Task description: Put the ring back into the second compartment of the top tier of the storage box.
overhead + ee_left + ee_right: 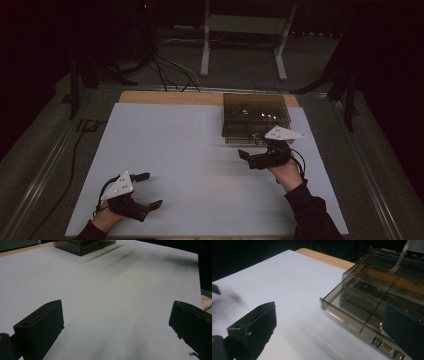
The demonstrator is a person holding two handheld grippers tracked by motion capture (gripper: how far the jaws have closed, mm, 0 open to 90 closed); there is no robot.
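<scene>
The box [256, 116], a smoky clear plastic case, sits at the table's [190, 165] far right part, its long axis running along the far edge. The right gripper view shows what the high view blurs: a drawer [362, 315] pulled partly out toward the near edge, with a divider inside. The right gripper [256, 156] hangs just in front of it, jaws wide and empty; one jaw lies over the drawer's front, the other over bare table. The left gripper [145, 190] rests near the near left corner, jaws wide, well apart from the box.
</scene>
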